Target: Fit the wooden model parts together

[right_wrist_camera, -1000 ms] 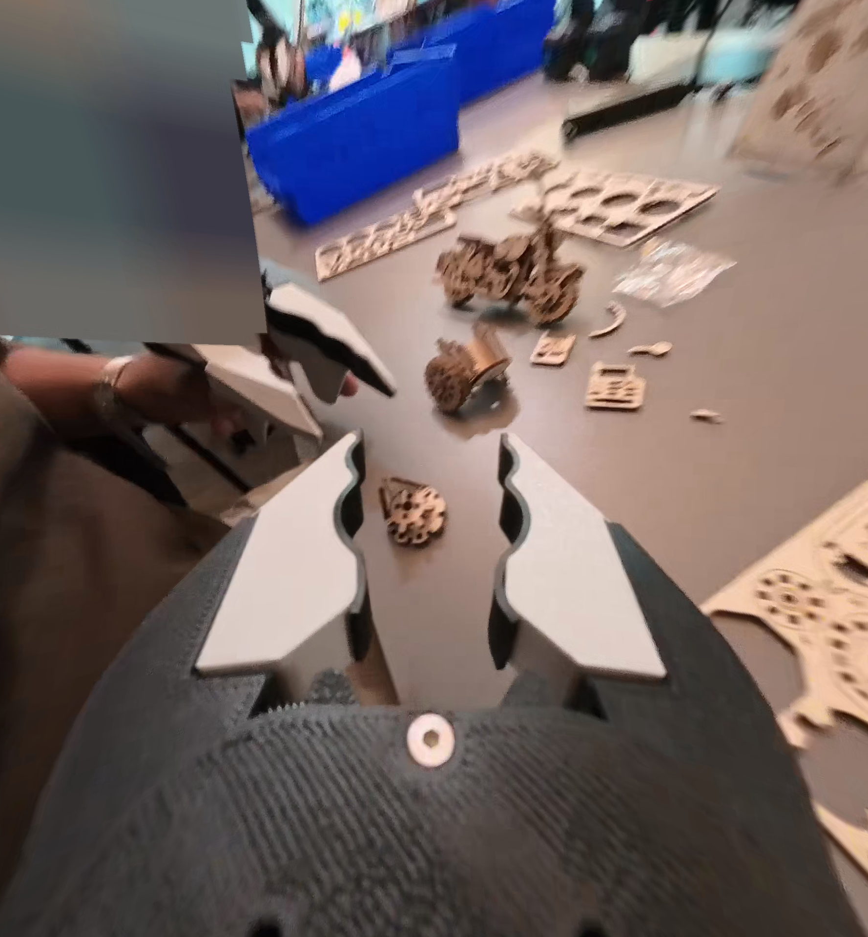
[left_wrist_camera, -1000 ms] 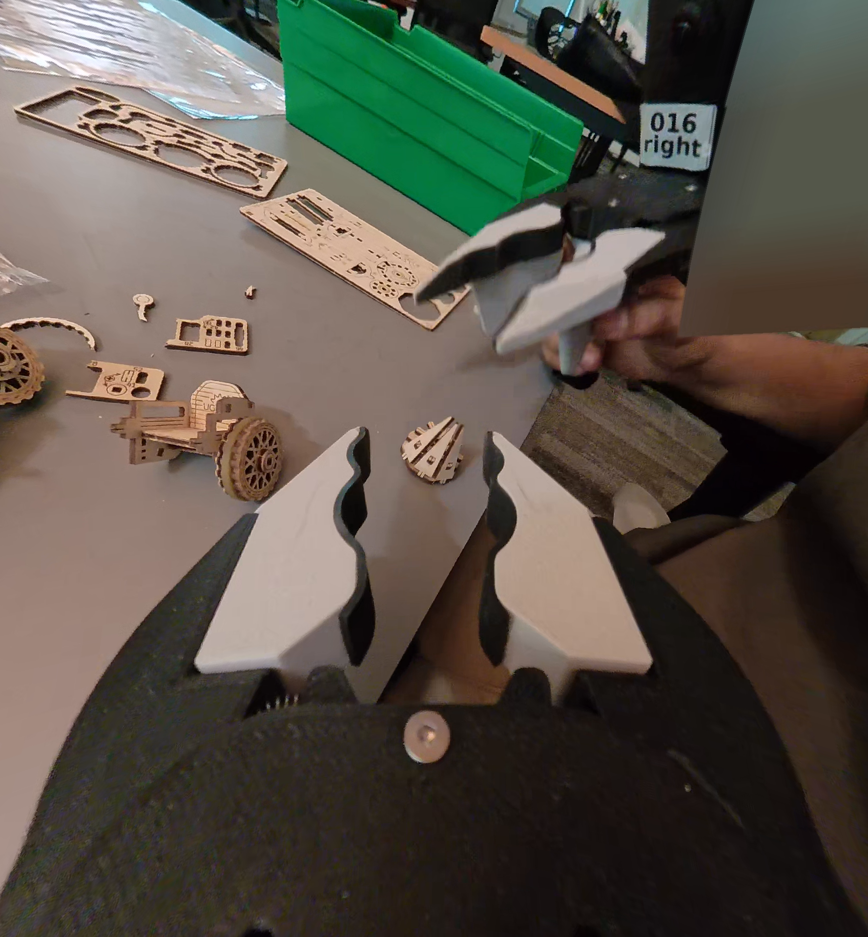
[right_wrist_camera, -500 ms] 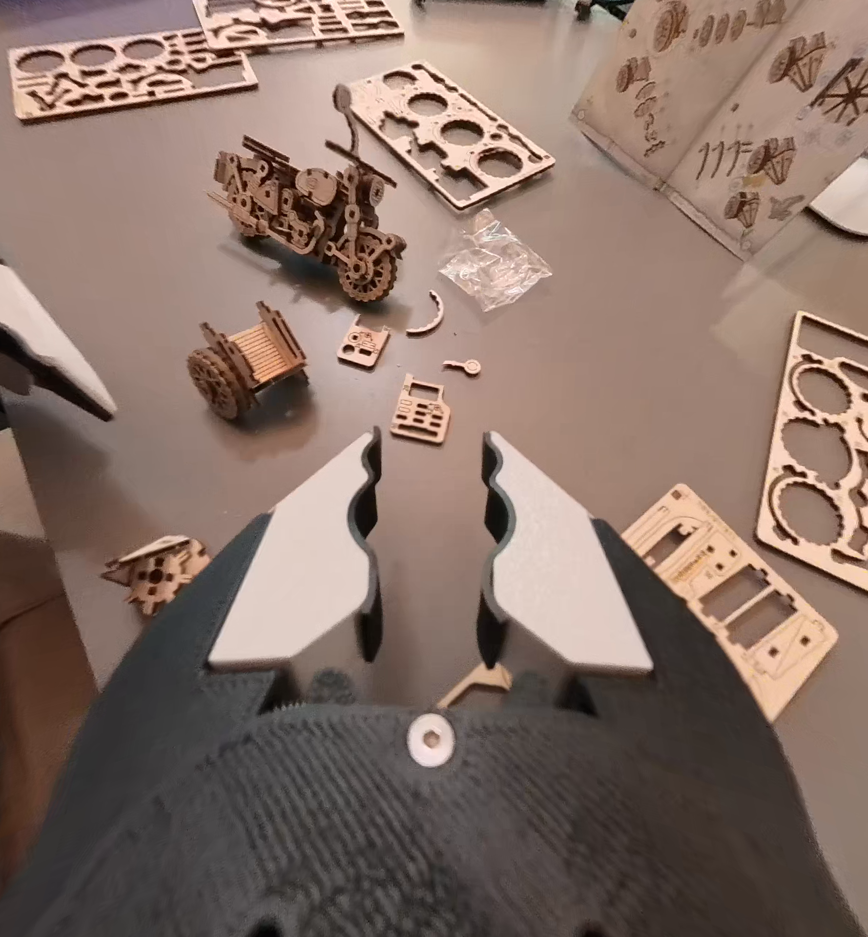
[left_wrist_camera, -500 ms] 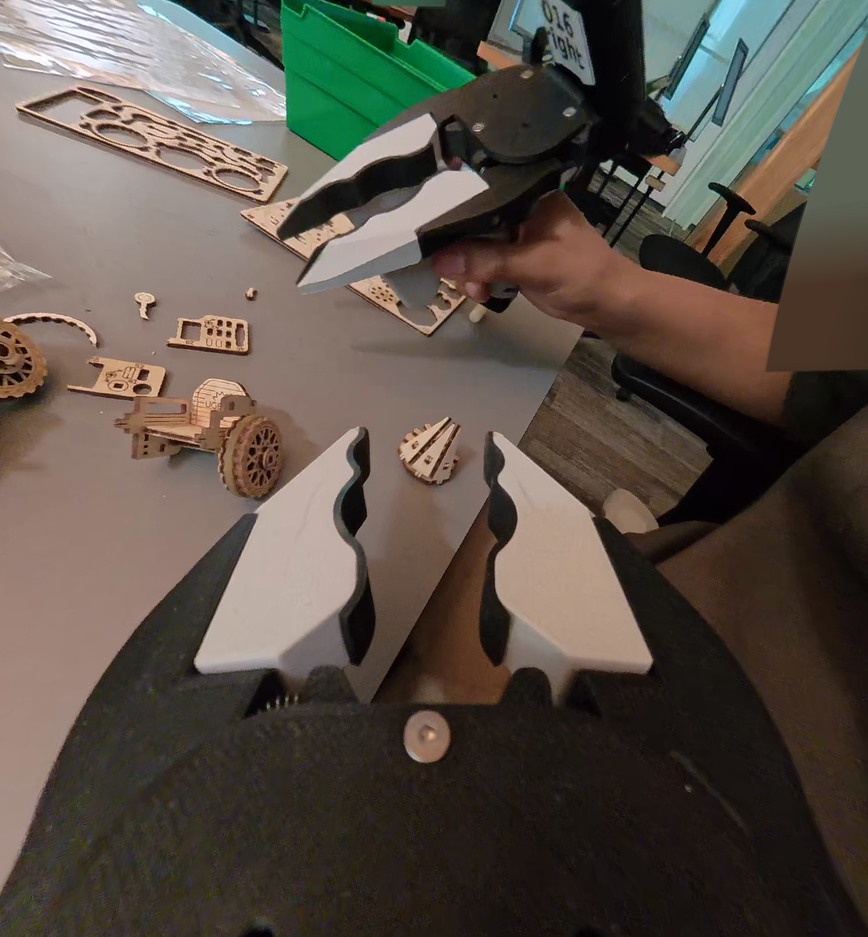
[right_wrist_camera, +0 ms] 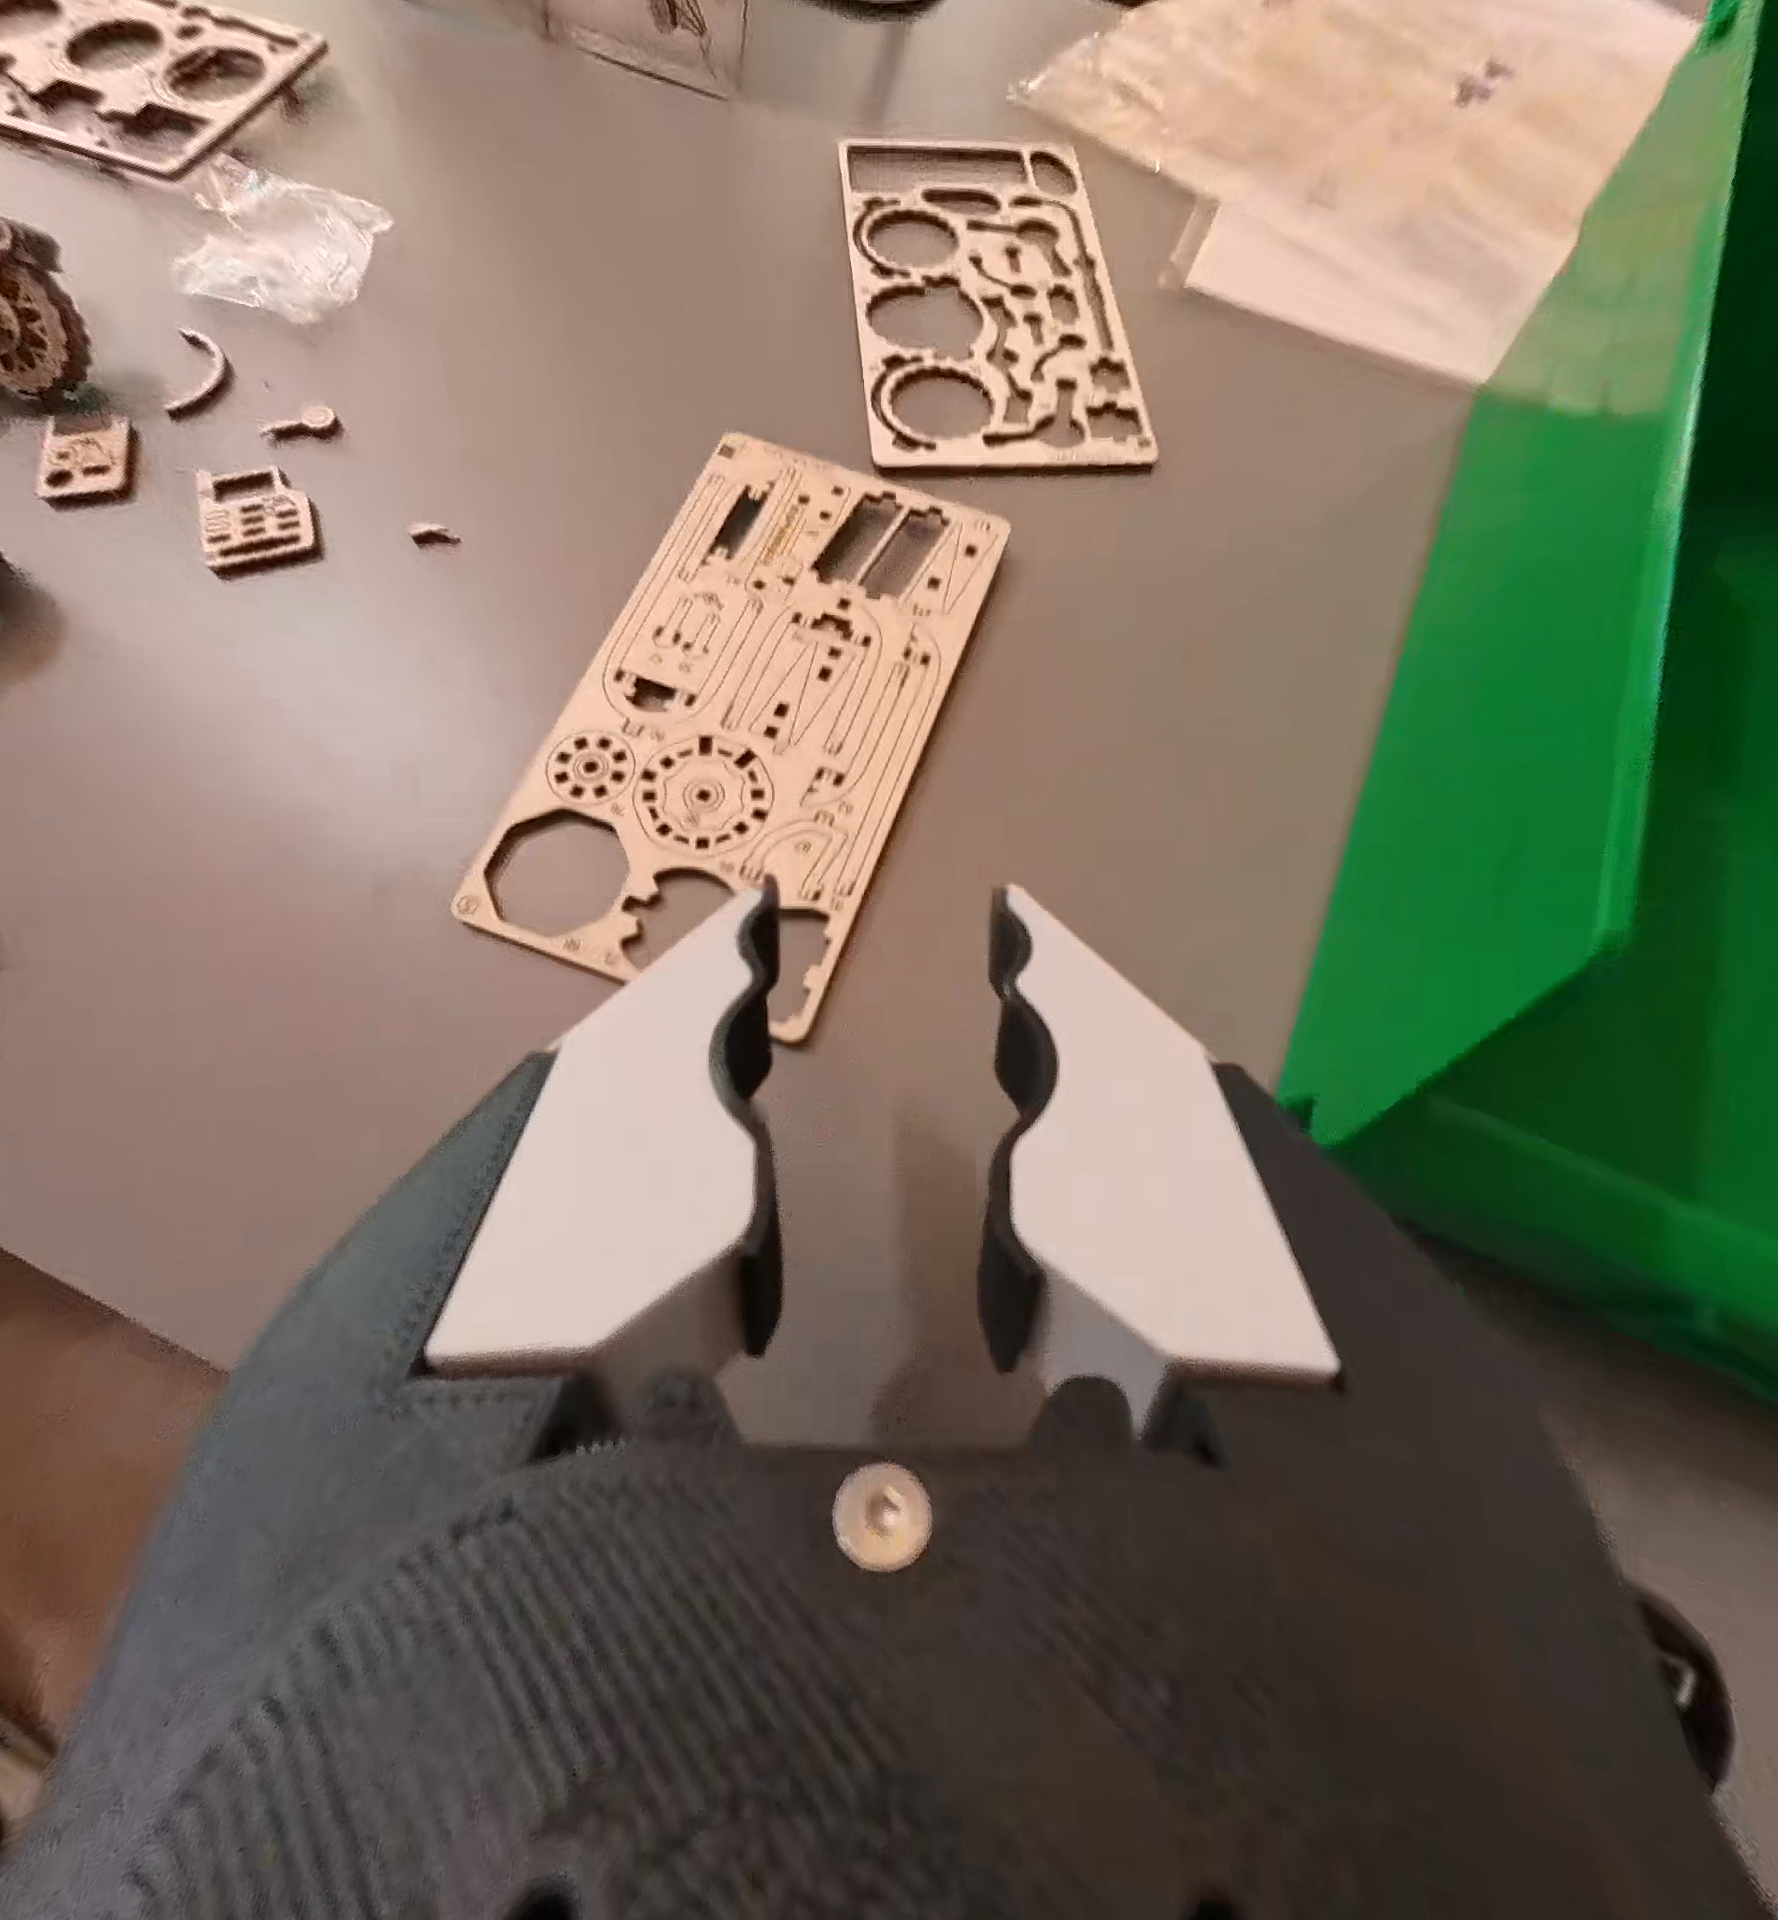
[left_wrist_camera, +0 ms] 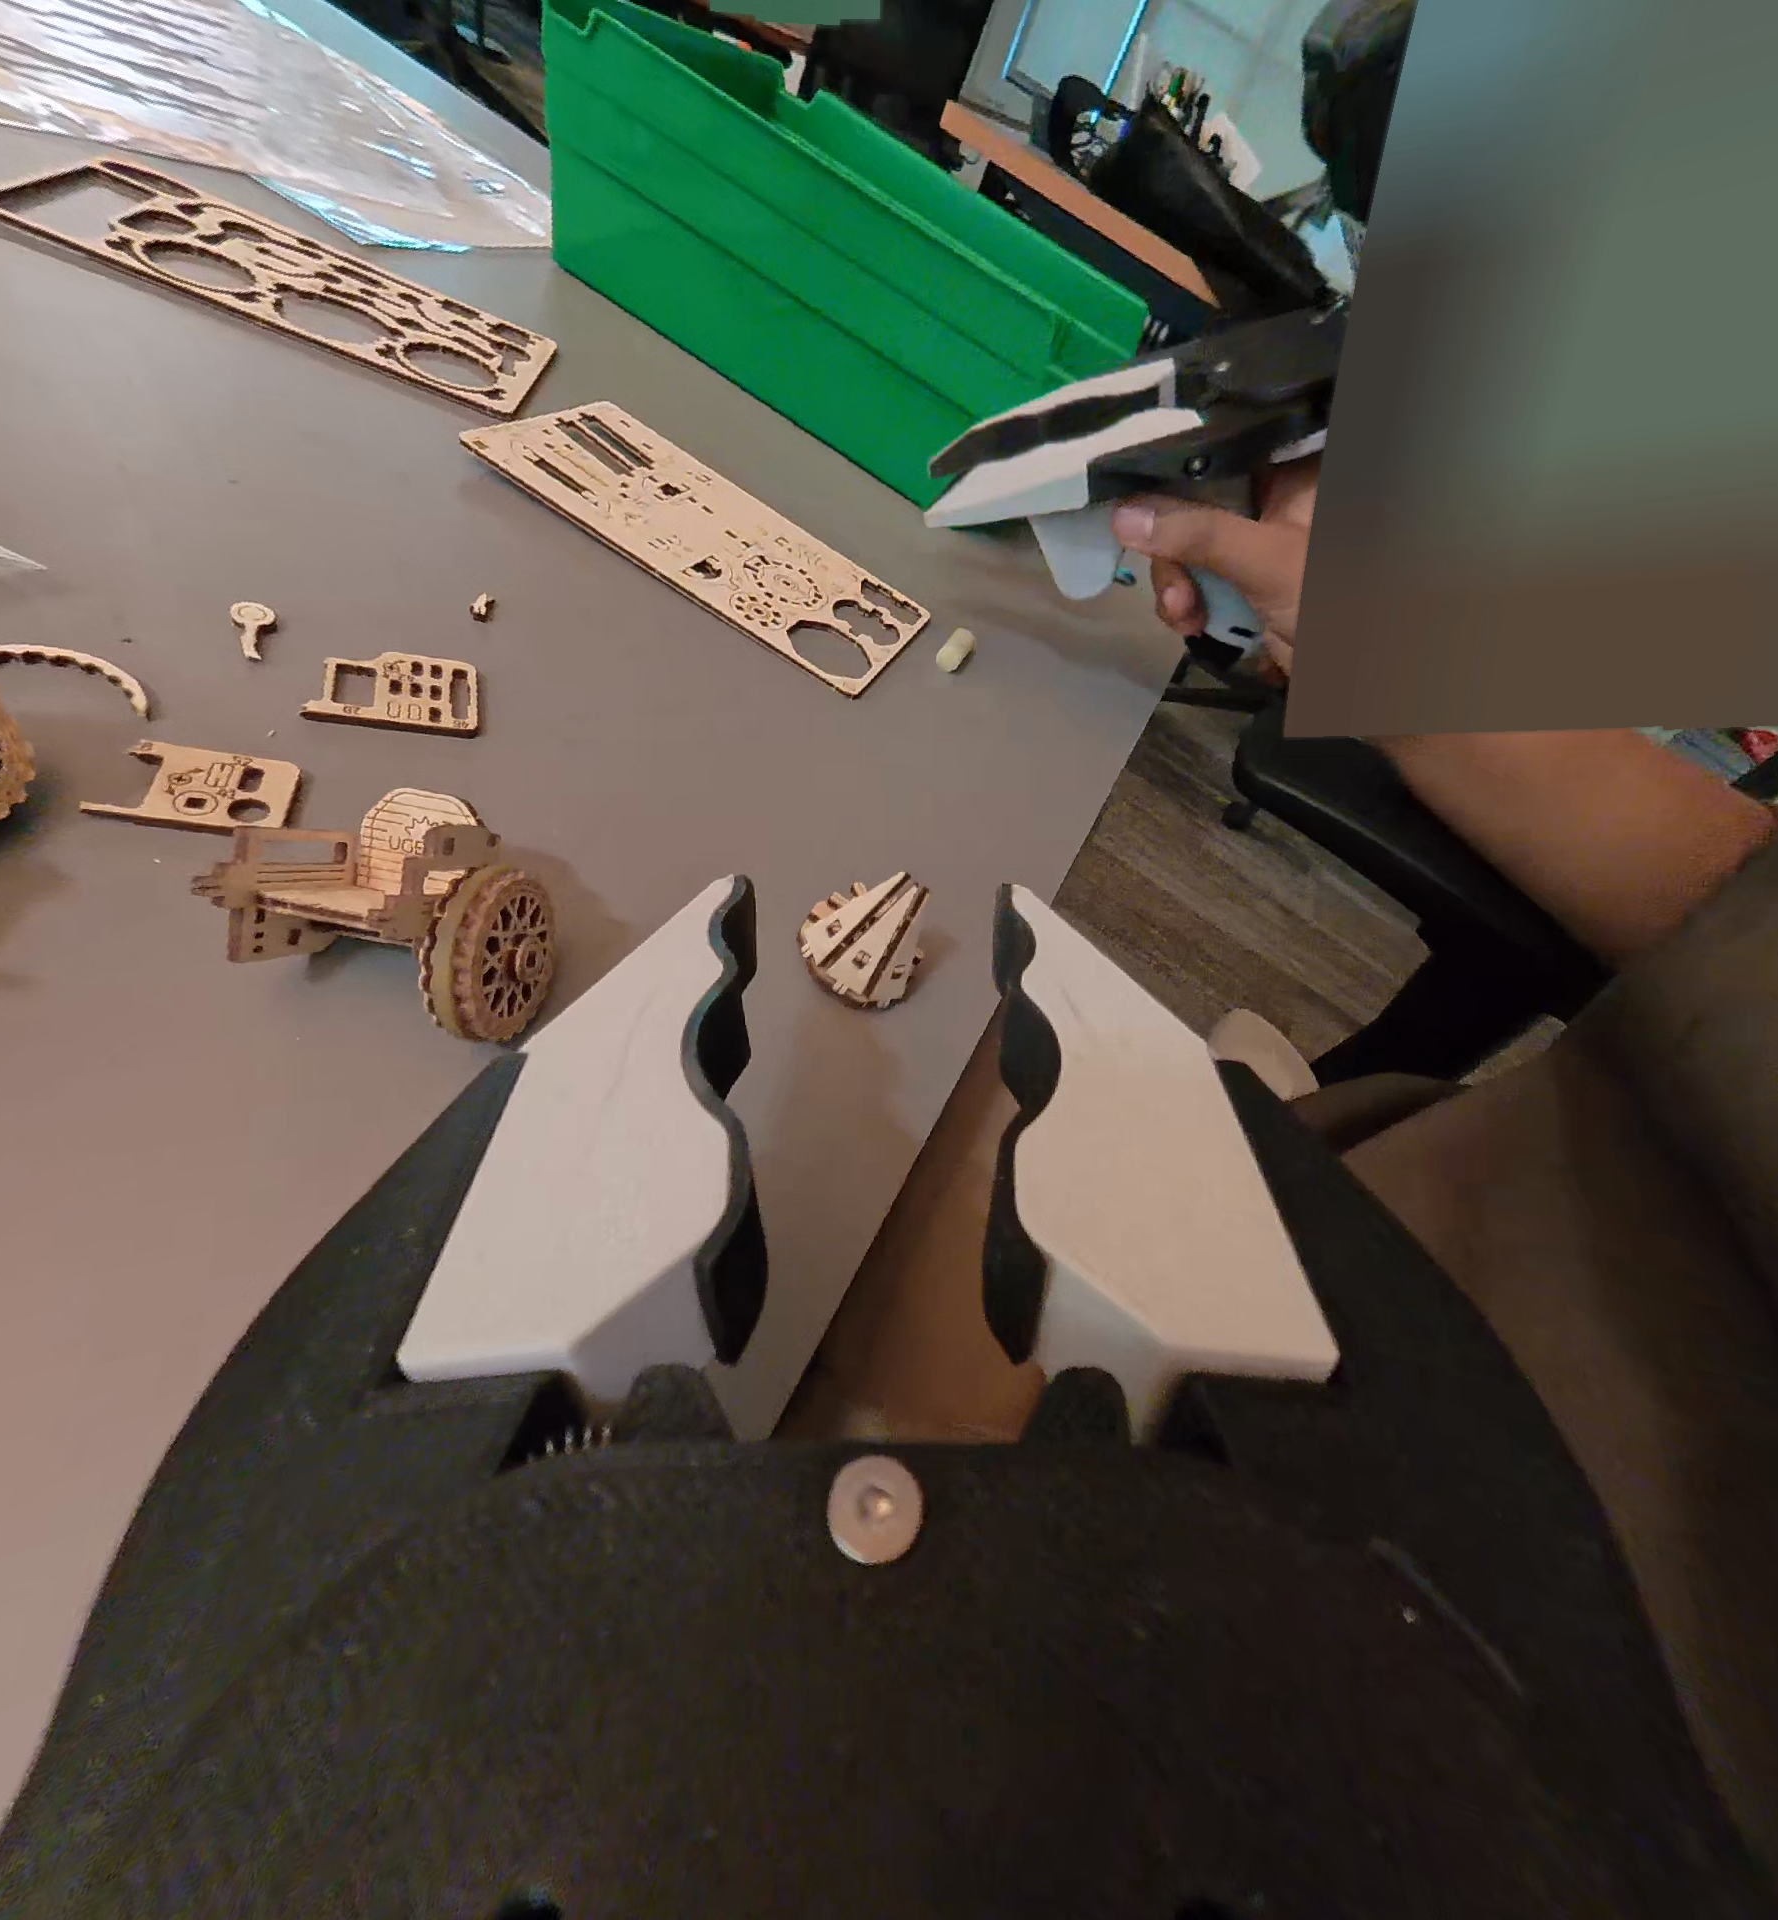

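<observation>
My left gripper (left_wrist_camera: 872, 898) is open and empty, low over the grey table's near edge. A small wooden cone-shaped part (left_wrist_camera: 864, 940) lies just beyond its fingertips. A wooden sidecar with one wheel (left_wrist_camera: 397, 894) stands to the left of it. My right gripper (right_wrist_camera: 885, 899) is open and empty, held above a partly punched wooden parts sheet (right_wrist_camera: 750, 717). It shows in the left wrist view (left_wrist_camera: 952, 483) at the table's right edge, in front of the green bin. Loose flat wooden pieces (left_wrist_camera: 397, 694) lie beyond the sidecar.
A green bin (right_wrist_camera: 1591, 727) stands close on the right of my right gripper. A second punched sheet (right_wrist_camera: 999, 312), a clear plastic bag (right_wrist_camera: 282, 244) and a wooden motorcycle's wheel (right_wrist_camera: 2, 301) lie farther off. The table edge (left_wrist_camera: 1103, 831) runs beside the cone part. The gap from one gripper's tips to the other's is roughly 25 cm. The wooden motorcycle's wheel (right_wrist_camera: 2, 301) sits 15 cm or so from the ends of my left fingers.
My right gripper has swung right, away from the motorcycle and loose pieces, and now points at the parts sheet by the green bin. My left gripper has stayed in place.
</observation>
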`<state>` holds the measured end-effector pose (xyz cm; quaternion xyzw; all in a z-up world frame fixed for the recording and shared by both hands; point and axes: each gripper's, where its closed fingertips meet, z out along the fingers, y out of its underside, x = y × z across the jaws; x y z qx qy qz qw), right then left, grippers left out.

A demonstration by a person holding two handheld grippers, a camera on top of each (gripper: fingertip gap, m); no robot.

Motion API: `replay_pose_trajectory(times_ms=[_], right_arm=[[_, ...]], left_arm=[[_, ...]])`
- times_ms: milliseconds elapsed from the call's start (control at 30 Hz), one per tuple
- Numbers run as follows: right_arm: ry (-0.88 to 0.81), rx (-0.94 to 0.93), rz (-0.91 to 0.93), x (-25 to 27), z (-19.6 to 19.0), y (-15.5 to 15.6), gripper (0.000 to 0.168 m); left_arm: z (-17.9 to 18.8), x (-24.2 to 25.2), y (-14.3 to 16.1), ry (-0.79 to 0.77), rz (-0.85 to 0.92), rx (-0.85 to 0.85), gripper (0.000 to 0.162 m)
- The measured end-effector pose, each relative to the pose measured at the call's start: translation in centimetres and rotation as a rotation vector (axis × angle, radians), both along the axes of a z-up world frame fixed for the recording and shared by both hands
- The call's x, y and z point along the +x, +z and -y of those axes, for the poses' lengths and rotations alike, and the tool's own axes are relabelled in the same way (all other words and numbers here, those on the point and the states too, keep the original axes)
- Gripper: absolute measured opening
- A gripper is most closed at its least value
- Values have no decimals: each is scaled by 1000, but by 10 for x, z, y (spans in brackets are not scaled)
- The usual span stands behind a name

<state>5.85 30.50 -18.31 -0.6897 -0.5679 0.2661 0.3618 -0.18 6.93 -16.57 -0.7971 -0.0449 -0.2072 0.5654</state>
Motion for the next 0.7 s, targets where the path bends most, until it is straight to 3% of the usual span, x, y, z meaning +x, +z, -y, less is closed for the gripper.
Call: replay_pose_trajectory(times_ms=[233,533,700], right_arm=[[63,-80,77,-17,16,-27,45],[85,-44,119,-42,27,-36,87],[100,13,74,-44,33,-23,76]], left_arm=[[-6,9,-3,-29,-21,-14,42],[-2,19,-4,-58,-62,-15,41],[3,15,1,-49,-23,3,41]])
